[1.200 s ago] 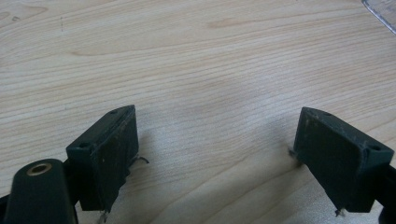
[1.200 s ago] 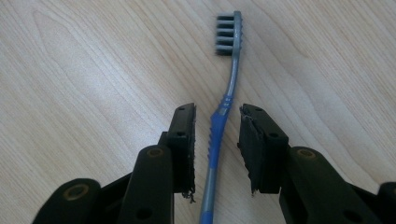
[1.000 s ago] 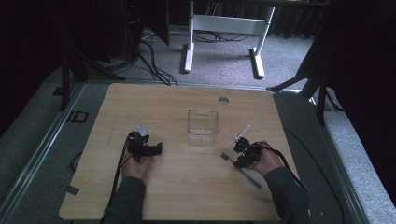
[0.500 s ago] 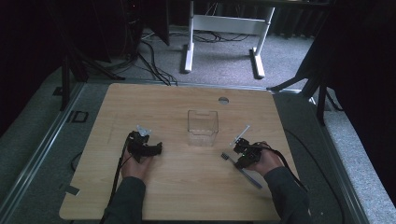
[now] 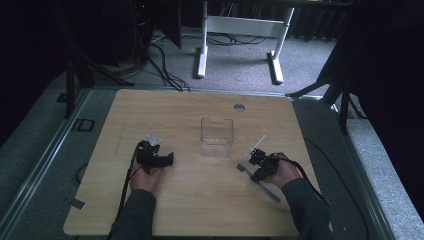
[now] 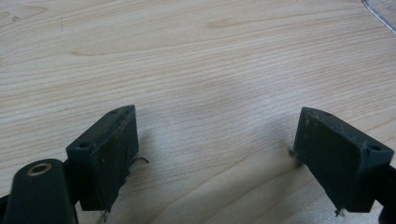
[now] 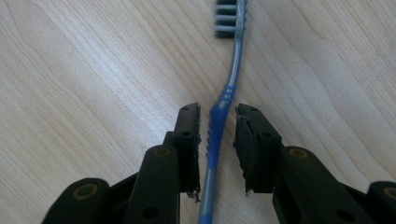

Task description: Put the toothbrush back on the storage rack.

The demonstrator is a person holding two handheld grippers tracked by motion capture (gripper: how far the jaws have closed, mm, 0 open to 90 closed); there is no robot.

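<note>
The right gripper (image 7: 218, 135) had just been closing its jaws around the blue toothbrush (image 7: 223, 100), whose ribbed grip lay between the pads, seemingly with a sliver of gap on each side. The toothbrush lay flat on the wooden table (image 5: 190, 107), bristles pointing away beyond the fingertips, near the clear plastic container (image 5: 217, 136). The left gripper (image 6: 215, 154) rested wide open on bare wood, holding nothing.
</note>
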